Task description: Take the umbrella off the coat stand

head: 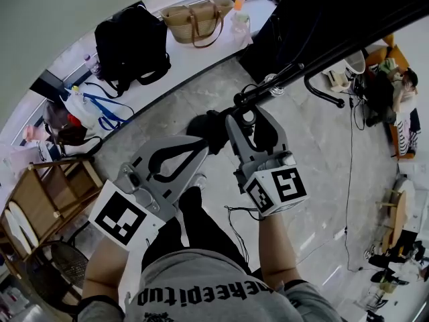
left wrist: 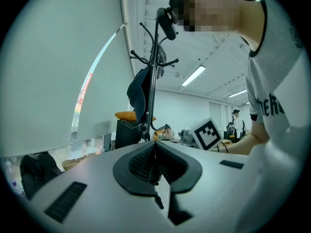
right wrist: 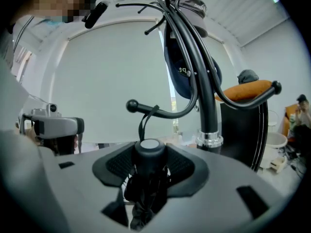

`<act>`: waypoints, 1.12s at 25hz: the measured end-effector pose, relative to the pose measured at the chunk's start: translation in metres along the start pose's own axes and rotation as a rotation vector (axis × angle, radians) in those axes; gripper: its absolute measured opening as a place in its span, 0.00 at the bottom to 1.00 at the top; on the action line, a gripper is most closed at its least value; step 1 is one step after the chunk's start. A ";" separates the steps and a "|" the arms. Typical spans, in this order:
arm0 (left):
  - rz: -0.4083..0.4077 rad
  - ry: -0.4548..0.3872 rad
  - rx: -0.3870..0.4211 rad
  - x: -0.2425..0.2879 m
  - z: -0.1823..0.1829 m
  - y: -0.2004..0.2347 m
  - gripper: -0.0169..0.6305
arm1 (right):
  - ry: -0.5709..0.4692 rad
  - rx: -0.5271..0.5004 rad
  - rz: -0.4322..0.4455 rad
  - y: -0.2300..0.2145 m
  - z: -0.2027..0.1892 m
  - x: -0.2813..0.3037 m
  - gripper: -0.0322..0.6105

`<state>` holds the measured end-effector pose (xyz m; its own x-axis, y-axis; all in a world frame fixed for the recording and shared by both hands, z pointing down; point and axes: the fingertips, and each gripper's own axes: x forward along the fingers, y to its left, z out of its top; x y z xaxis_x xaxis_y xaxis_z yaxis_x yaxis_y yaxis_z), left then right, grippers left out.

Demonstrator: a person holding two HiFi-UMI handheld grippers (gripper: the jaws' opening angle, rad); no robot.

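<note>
The left gripper [left wrist: 154, 161] sits idle, jaws together on nothing. To its right, the right gripper [right wrist: 150, 171] is clamped on the umbrella [right wrist: 148, 149], just in front of the coat stand [right wrist: 208, 106]. It's a short black folding umbrella with a pale round cap on its end and crumpled fabric drooping below the jaws. Its thin strap [right wrist: 144, 123] seems looped over a ball-tipped hook [right wrist: 160, 111]. I'd lift until the strap slackens, then draw it out past the ball, not tug downward.
</note>
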<state>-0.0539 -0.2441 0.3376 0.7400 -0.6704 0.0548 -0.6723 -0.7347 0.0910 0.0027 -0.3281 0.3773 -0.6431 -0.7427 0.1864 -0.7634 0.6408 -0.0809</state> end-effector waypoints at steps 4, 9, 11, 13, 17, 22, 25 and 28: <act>-0.004 0.001 0.008 -0.002 0.004 -0.002 0.05 | -0.031 -0.006 0.025 0.011 0.018 -0.004 0.37; -0.009 -0.004 0.014 -0.009 0.007 -0.002 0.05 | -0.056 -0.045 0.043 0.030 0.029 -0.009 0.37; -0.013 -0.009 0.013 -0.011 0.009 -0.002 0.05 | -0.064 -0.051 0.046 0.035 0.032 -0.011 0.37; -0.022 -0.011 0.018 -0.012 0.010 -0.003 0.05 | -0.071 -0.048 0.045 0.039 0.035 -0.014 0.37; -0.046 -0.007 0.023 -0.015 0.010 -0.006 0.05 | -0.078 -0.035 0.031 0.044 0.037 -0.022 0.37; -0.089 -0.018 0.028 -0.016 0.011 -0.013 0.05 | -0.083 -0.029 -0.002 0.049 0.037 -0.036 0.37; -0.123 -0.029 0.035 -0.014 0.017 -0.024 0.05 | -0.091 -0.029 -0.029 0.050 0.040 -0.051 0.37; -0.159 -0.040 0.048 -0.013 0.019 -0.033 0.05 | -0.103 -0.031 -0.058 0.052 0.042 -0.065 0.37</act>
<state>-0.0418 -0.2134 0.3151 0.8364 -0.5481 0.0036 -0.5476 -0.8354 0.0481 0.0020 -0.2543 0.3203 -0.6016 -0.7939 0.0881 -0.7985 0.6005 -0.0423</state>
